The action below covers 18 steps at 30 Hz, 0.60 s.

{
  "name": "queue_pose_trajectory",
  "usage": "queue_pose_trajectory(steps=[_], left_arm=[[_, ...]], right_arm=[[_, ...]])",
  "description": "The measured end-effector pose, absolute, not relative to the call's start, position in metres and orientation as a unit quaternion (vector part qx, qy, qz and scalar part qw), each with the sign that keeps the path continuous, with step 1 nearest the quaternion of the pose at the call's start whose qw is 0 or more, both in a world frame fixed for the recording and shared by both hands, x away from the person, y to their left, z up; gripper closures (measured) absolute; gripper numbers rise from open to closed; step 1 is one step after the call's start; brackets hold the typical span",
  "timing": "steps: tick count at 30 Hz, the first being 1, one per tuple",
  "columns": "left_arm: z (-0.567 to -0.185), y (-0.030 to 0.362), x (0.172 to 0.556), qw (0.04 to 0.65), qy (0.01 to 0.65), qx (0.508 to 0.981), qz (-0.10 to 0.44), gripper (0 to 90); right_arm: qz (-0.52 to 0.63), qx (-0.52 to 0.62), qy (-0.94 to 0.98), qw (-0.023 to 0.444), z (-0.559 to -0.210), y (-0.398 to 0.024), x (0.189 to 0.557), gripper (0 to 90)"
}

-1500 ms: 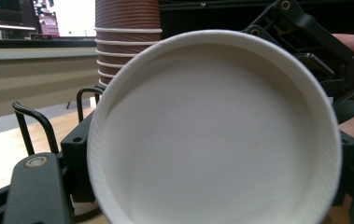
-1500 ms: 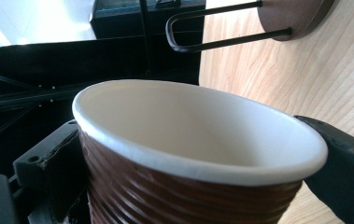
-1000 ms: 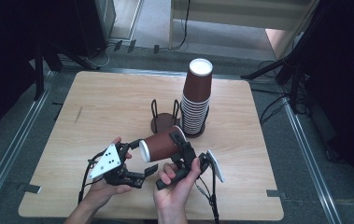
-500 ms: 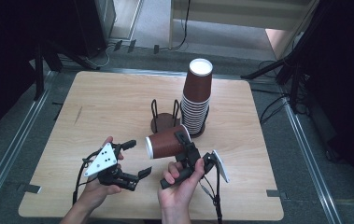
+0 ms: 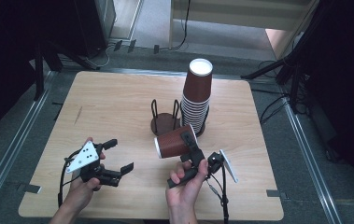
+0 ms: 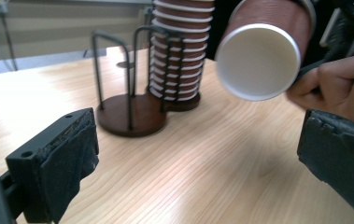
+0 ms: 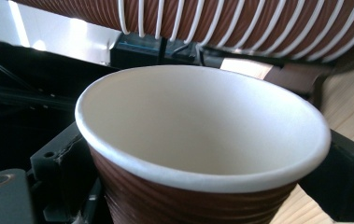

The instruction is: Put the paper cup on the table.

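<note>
The right gripper (image 5: 189,148) pinches a brown paper cup (image 5: 174,142) at centre frame, tipped sideways, mouth facing left, probably for handing over. The left gripper (image 5: 115,155), lower left, hangs spread and empty. Behind stand the cup stack (image 5: 196,95) and wire holder (image 5: 165,119).

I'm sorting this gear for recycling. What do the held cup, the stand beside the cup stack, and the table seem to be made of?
The cup in the right gripper: apparently paper, with a ribbed brown sleeve, smooth white inside and rolled rim. The stand: thin dark wire uprights, likely metal, on a round dark brown base, maybe wood. The table: pale wood or wood-look laminate, with visible grain and a matte finish.
</note>
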<state>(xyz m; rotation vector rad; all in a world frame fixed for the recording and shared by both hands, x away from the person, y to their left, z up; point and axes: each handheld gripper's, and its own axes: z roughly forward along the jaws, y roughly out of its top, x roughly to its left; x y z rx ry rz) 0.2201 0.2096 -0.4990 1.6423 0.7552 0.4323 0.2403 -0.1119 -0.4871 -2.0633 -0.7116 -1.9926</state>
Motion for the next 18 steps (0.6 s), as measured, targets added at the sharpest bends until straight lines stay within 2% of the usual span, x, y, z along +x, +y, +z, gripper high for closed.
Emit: queue_pose_trajectory(steps=[10,18], left_arm=[[-0.507,0.236,0.221,0.595,0.359,0.694,0.187,0.0],[-0.512,0.255,0.223,0.598,0.384,0.682,0.173,0.0]], right_arm=[[-0.681,-0.676,-0.282,0.01,-0.489,-0.121,0.242,10.3],[-0.656,-0.674,-0.327,-0.088,-0.484,-0.129,0.242,11.2]])
